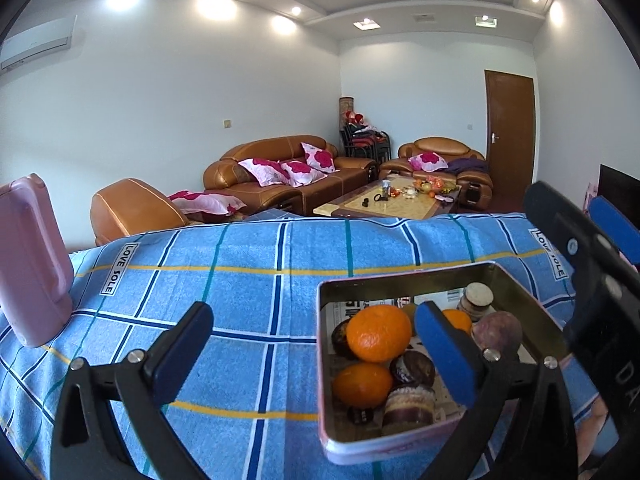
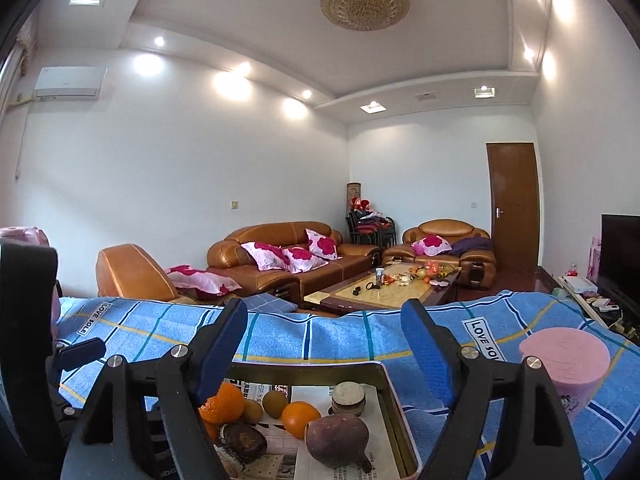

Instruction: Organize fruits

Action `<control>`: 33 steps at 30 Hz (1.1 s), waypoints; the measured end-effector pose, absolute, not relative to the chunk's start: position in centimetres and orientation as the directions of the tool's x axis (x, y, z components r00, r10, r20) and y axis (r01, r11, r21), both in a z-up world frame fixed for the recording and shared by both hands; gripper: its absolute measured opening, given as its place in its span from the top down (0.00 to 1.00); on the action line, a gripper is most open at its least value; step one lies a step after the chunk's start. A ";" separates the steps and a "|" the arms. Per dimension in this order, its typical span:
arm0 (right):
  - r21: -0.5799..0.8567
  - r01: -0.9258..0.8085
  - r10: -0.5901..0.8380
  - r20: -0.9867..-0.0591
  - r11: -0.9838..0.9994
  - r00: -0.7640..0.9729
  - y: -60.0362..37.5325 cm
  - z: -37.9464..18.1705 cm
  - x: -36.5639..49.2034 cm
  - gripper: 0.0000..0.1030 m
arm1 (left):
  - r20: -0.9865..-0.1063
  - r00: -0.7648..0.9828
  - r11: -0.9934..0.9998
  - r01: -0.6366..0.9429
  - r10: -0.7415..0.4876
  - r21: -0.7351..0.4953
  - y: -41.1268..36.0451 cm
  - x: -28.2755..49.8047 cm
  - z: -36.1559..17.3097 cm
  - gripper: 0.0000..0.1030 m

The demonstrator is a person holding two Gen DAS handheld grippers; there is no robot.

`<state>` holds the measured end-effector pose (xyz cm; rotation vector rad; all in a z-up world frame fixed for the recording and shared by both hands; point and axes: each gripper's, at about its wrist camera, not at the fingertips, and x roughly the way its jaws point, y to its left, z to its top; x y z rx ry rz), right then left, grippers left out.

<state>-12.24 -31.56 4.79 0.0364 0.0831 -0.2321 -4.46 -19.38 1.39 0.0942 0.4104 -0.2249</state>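
An open metal tin (image 1: 400, 275) lined with newspaper stands on the blue checked cloth. It holds oranges (image 1: 378, 332), a purple sweet potato (image 2: 338, 436), brown kiwi-like fruits (image 2: 275, 403), dark round fruits (image 1: 412, 368) and a pale round stack (image 2: 348, 398). My left gripper (image 1: 316, 340) is open and wide, with its right finger over the tin and its left finger over bare cloth. My right gripper (image 2: 326, 344) is open above the tin's far rim (image 2: 304, 368). Nothing sits between either pair of fingers. Both views show the tin from above, close up.
A pink container (image 1: 32, 264) stands on the cloth at the left, and a pink cup (image 2: 564, 360) at the right of the tin. Past the cloth's far edge are brown leather sofas (image 1: 288, 168) and a coffee table (image 1: 384, 200).
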 end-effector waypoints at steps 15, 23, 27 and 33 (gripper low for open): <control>0.046 0.265 -0.262 -0.065 0.963 0.963 -30.5 4.8 -16.2 0.22 | -0.393 0.893 0.969 0.247 -0.221 0.015 -17.4 -6.5 1.6 0.00; 0.035 0.282 -0.279 -0.075 0.959 0.957 -30.3 4.9 -16.0 0.22 | -0.375 0.900 0.968 0.250 -0.221 0.030 -17.5 -7.1 1.7 0.00; 0.036 0.281 -0.277 -0.076 0.959 0.958 -30.3 4.8 -16.0 0.22 | -0.378 0.899 0.968 0.248 -0.219 0.030 -17.6 -7.1 1.7 0.00; 0.037 0.282 -0.279 -0.077 0.959 0.957 -30.3 4.8 -16.0 0.22 | -0.386 0.898 0.970 0.241 -0.211 0.030 -17.6 -6.9 1.7 0.00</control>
